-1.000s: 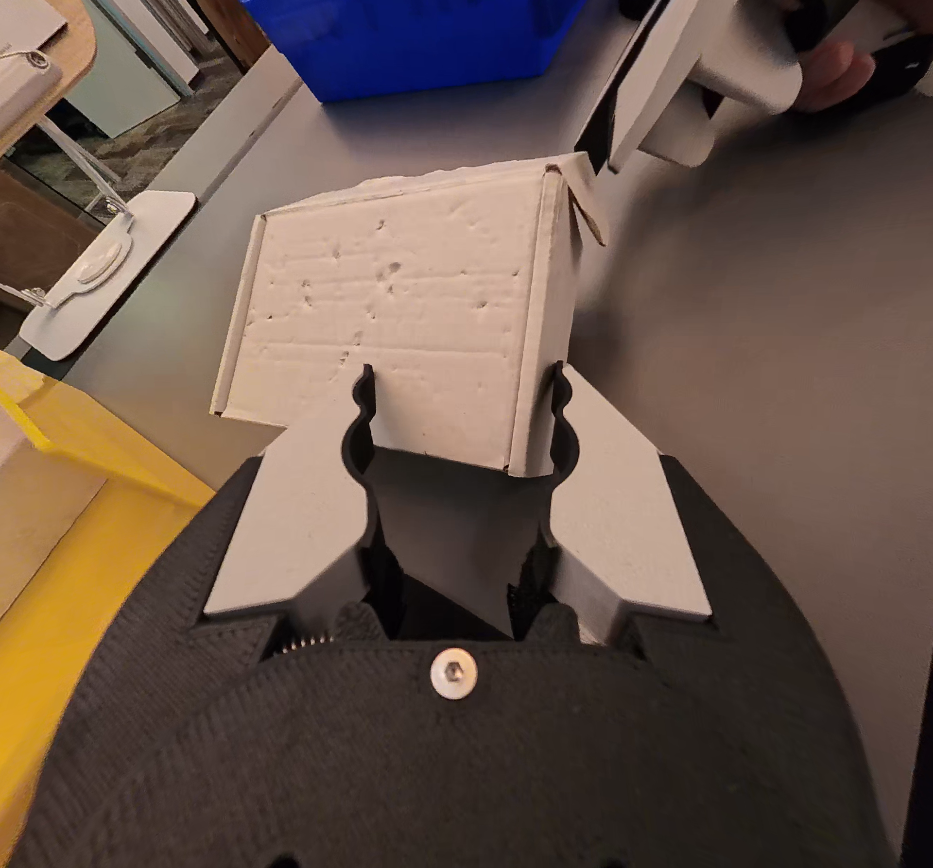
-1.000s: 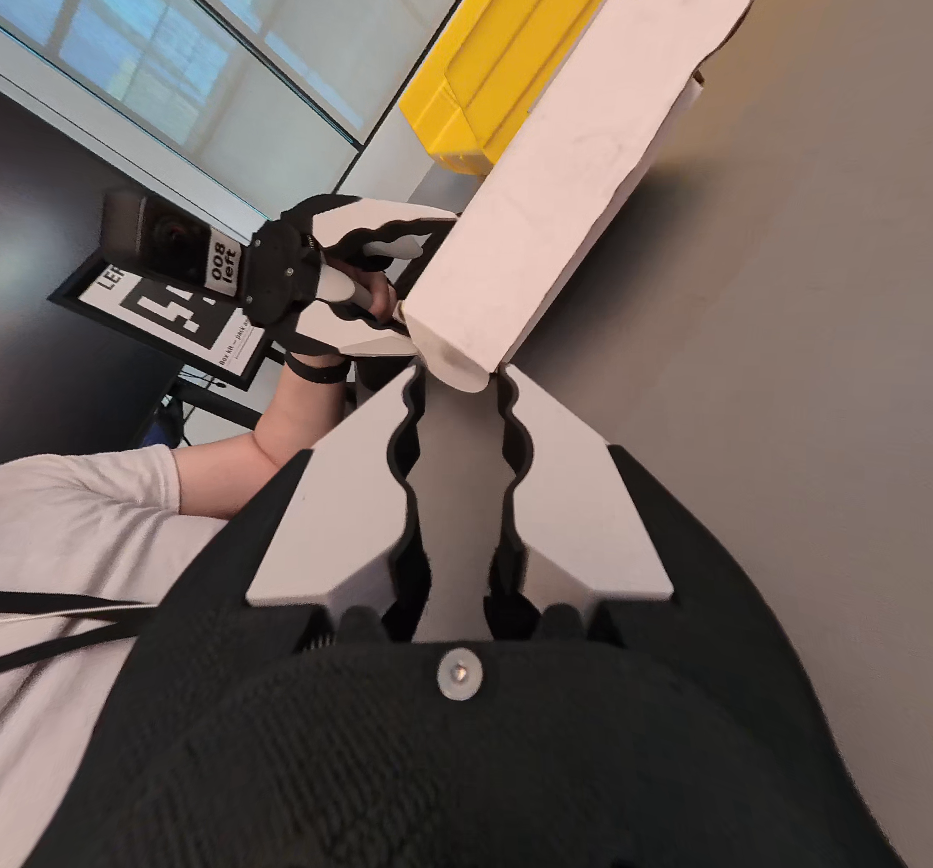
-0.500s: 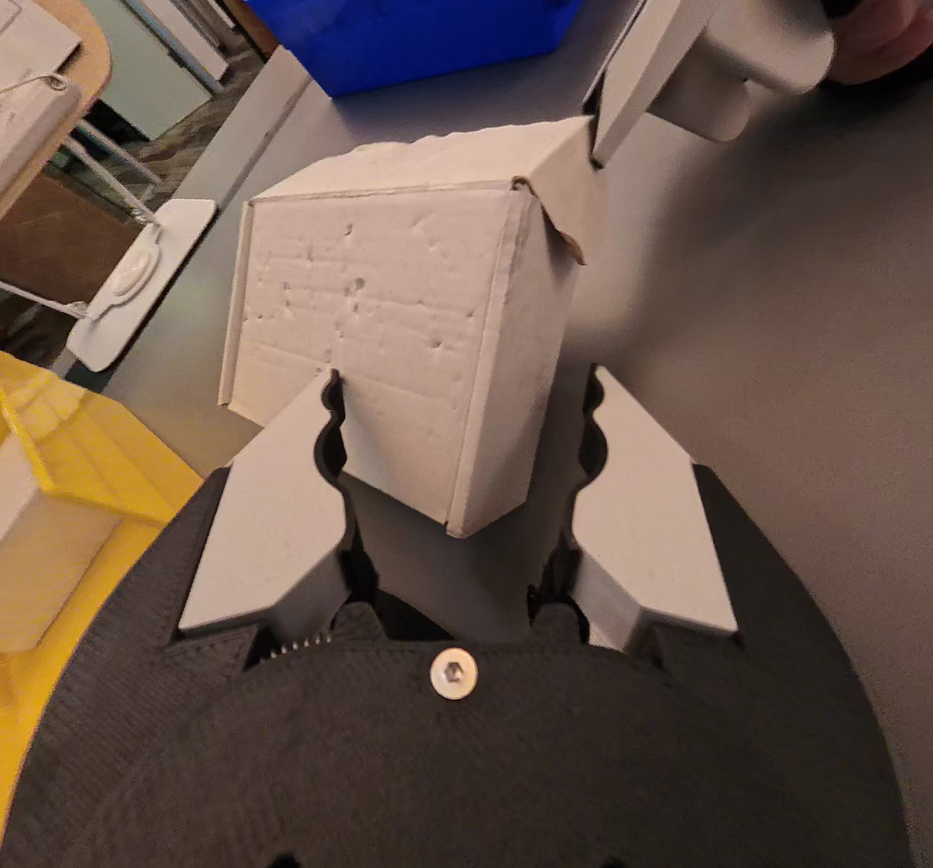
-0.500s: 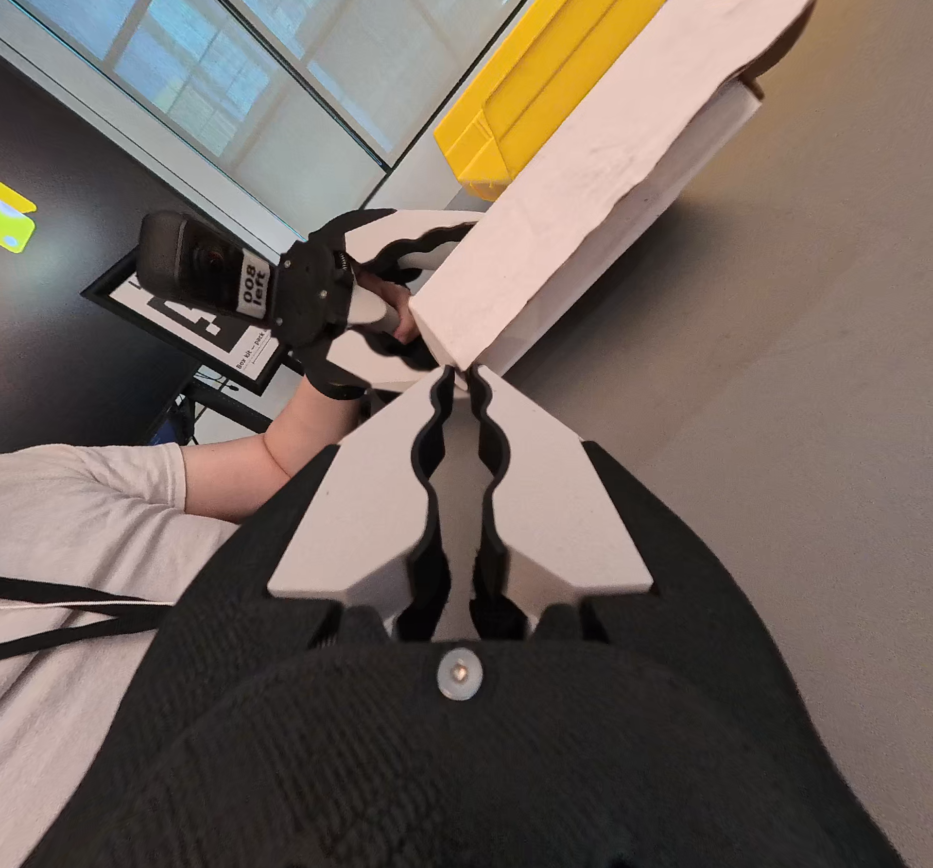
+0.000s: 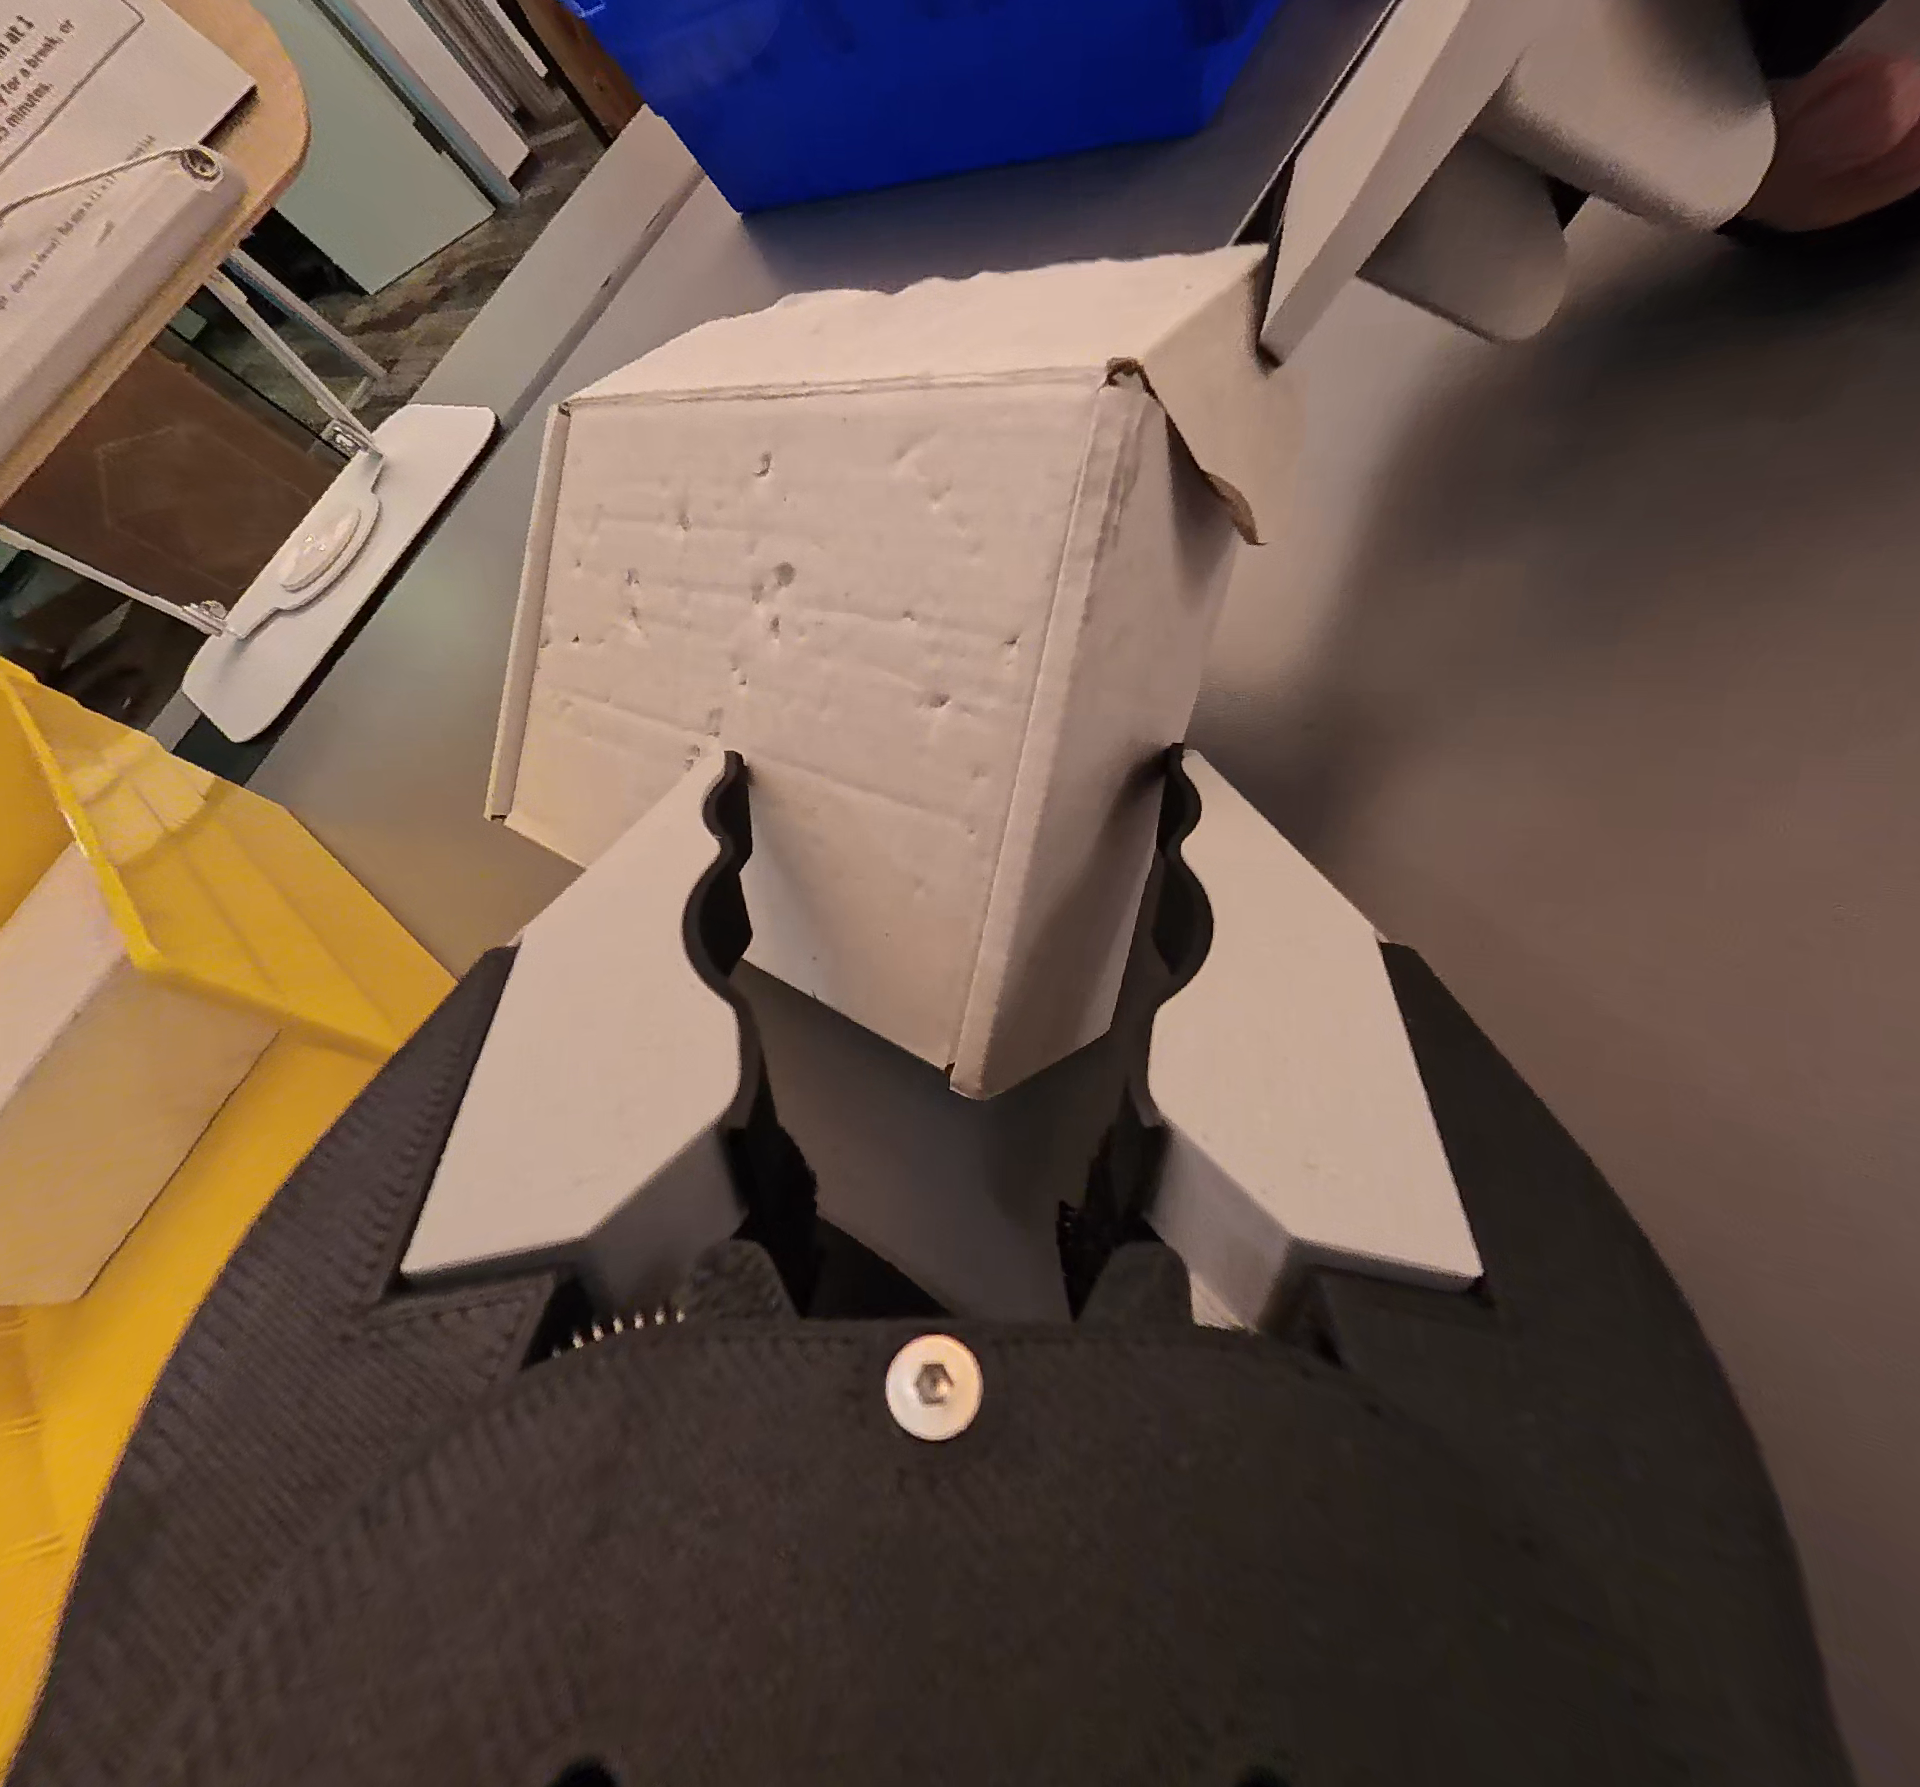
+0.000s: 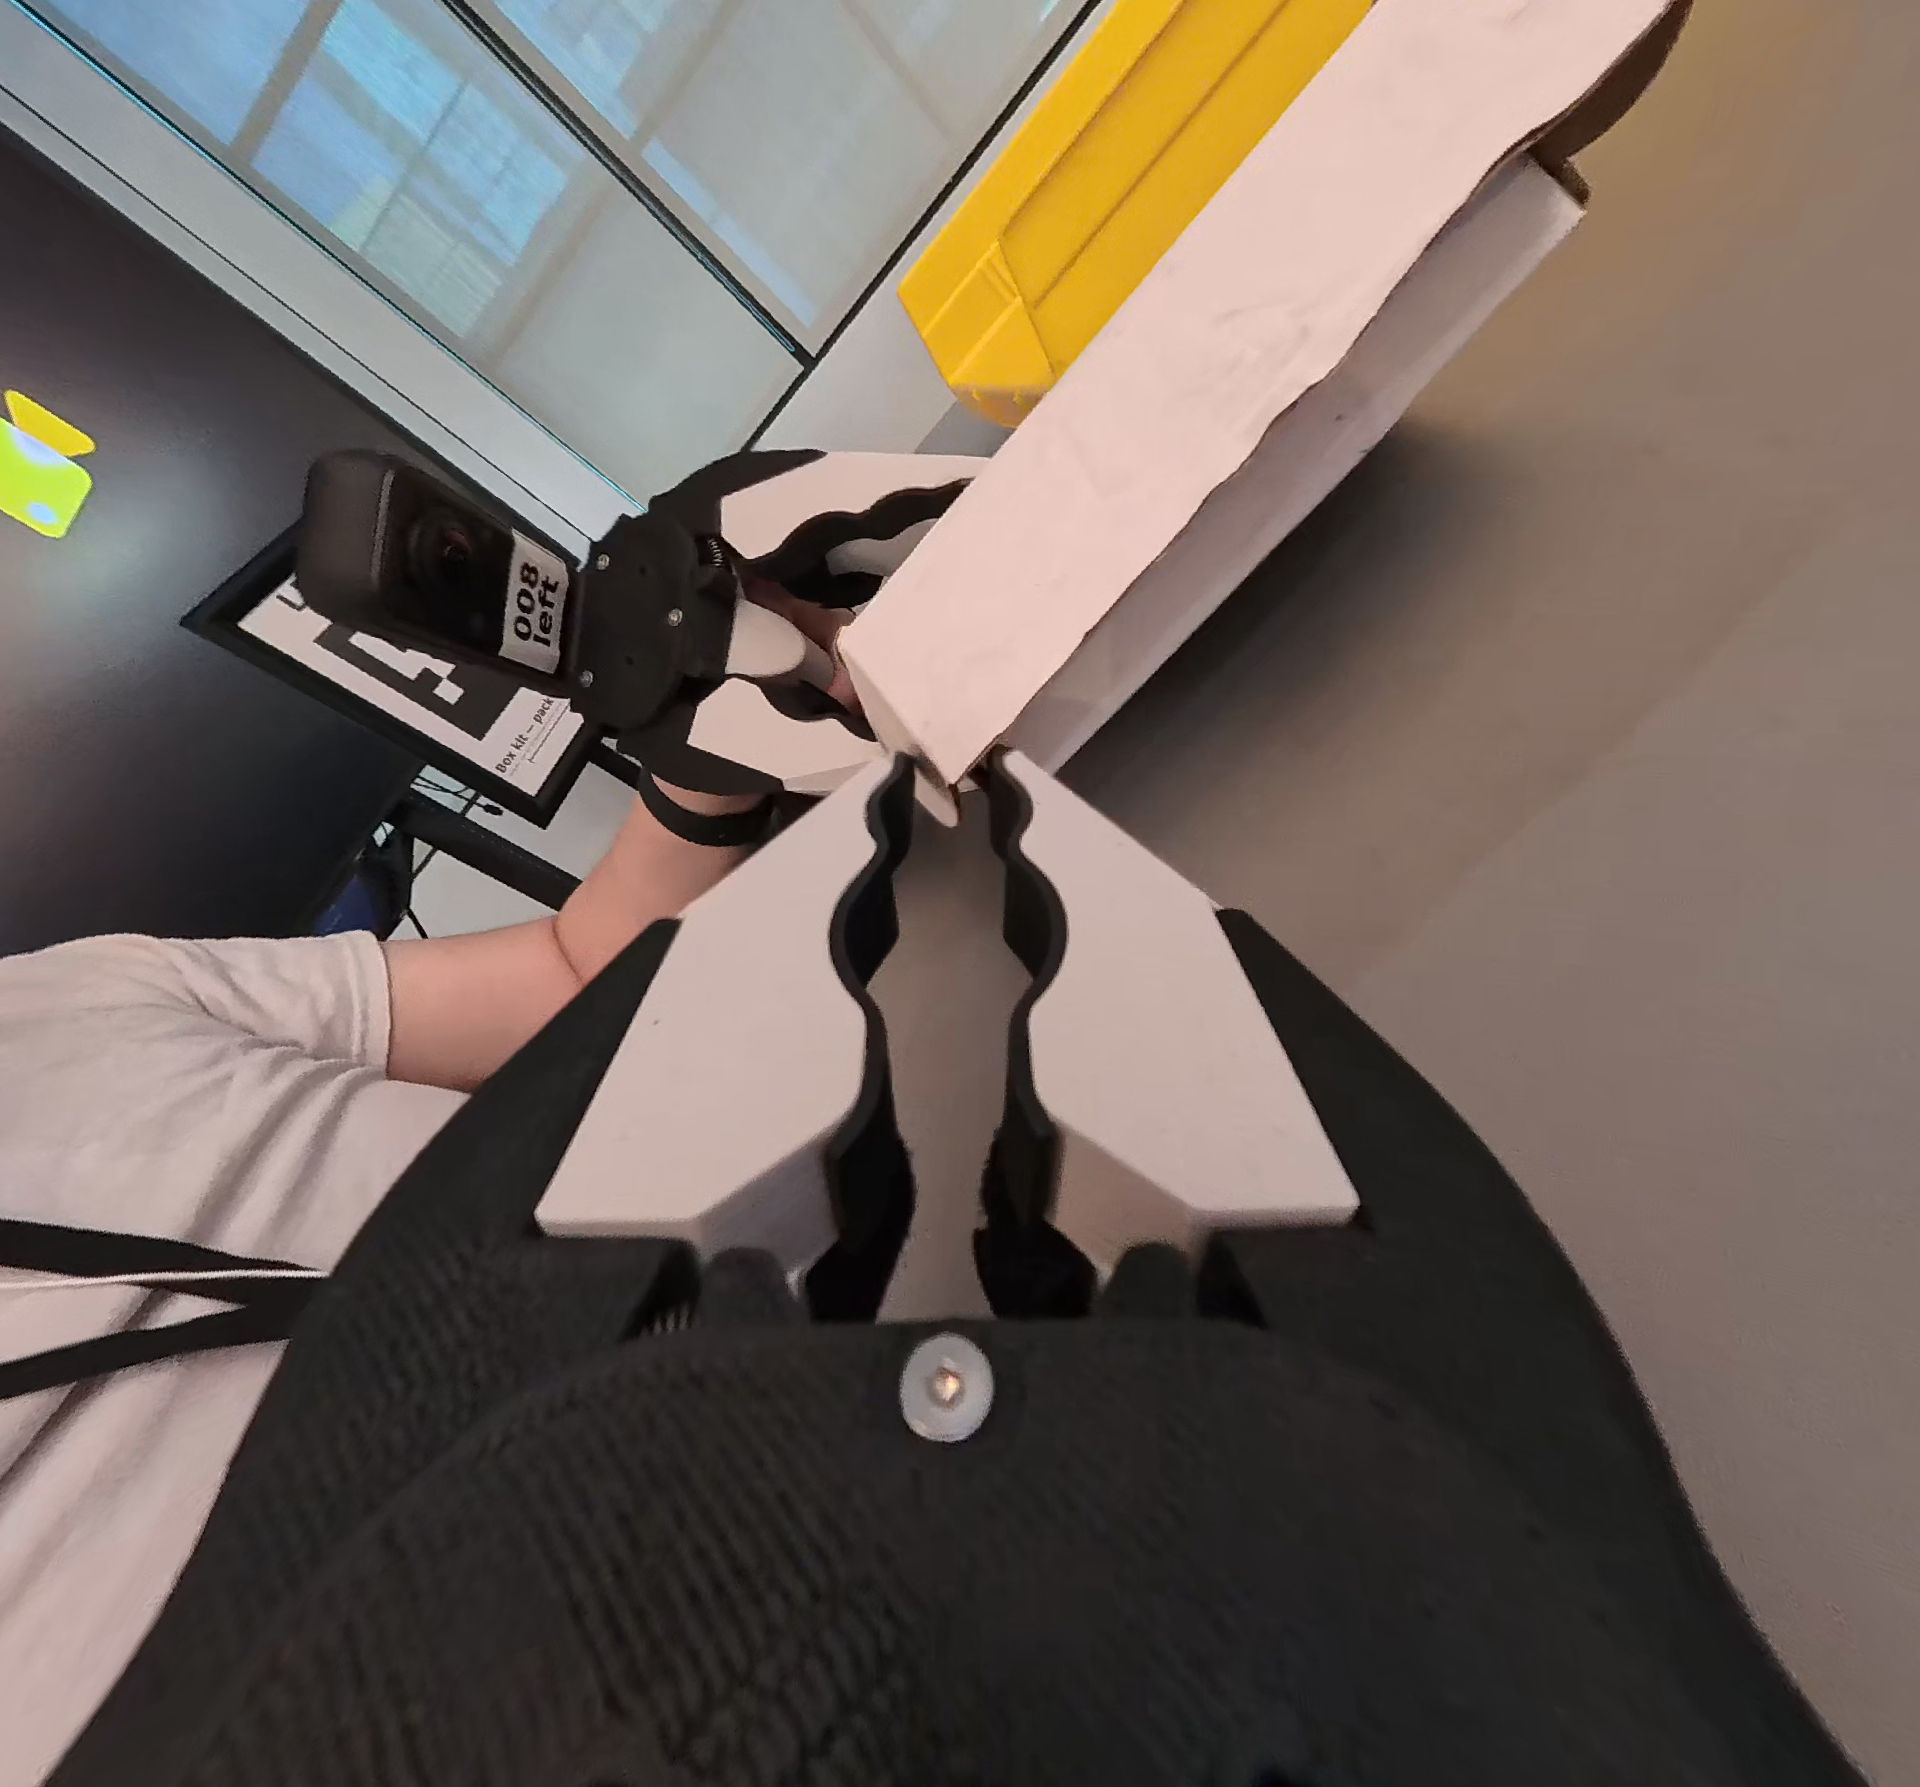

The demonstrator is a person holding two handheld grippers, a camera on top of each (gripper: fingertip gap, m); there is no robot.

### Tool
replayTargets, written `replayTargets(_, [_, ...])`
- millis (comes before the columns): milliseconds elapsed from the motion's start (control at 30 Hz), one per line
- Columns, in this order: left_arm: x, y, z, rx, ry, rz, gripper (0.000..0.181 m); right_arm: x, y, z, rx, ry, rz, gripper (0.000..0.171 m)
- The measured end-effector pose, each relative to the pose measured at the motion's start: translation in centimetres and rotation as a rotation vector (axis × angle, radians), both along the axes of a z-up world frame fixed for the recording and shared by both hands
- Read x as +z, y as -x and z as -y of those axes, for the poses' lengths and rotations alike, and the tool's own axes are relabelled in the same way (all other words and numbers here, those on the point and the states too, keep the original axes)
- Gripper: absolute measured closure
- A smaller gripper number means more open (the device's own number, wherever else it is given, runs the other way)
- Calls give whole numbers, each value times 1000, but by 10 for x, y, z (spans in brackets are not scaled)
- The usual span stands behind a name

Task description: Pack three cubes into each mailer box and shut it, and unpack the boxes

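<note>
Your left gripper (image 5: 956, 802): jaws clamped across white mailer box (image 5: 810, 615), tilted above the counter (image 5: 1558, 698).
Your right gripper (image 6: 948, 781): jaws narrowly parted at box corner, seemingly pinching its flap.

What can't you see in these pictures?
- Inside of the white box: both views, its flaps are shut, so any cubes are hidden.
- Inside of the blue bin: left wrist view, wall and top edge block it.
- Yellow bin: right wrist view, box covers part, contents unseen.
</note>
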State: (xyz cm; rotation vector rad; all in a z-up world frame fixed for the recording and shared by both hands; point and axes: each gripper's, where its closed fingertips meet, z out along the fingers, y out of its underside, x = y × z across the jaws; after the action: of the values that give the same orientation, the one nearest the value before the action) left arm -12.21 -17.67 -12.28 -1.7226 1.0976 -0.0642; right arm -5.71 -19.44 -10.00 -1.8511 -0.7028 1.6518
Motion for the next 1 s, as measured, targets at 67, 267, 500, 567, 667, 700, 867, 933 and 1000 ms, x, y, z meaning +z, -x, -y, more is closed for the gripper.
replayTargets(67, [0,0,0,0,-1,3,103,1,0,1,12,-6,2,162])
replayTargets(267, [0,0,0,0,-2,5,103,4,-2,1,37,-65,39,166])
replayTargets(500, [0,0,0,-2,-1,5,103,13,-7,-1,23,-230,83,168])
replayTargets(567, [0,0,0,-2,-2,1,103,13,-8,-2,23,-270,110,168])
replayTargets(667, [0,0,0,-2,1,9,104,14,-7,-2,22,-322,122,168])
replayTargets(700, [0,0,0,-2,2,12,104,15,-7,-2,19,-347,125,168])
replayTargets(867, [0,0,0,-2,3,12,104,16,-7,-4,-11,-504,163,167])
replayTargets(933, [1,0,0,-3,3,14,104,17,-7,-4,-27,-550,176,167])
replayTargets(1000, [1,0,1,-4,4,15,104,18,-7,-5,-43,-588,190,167])
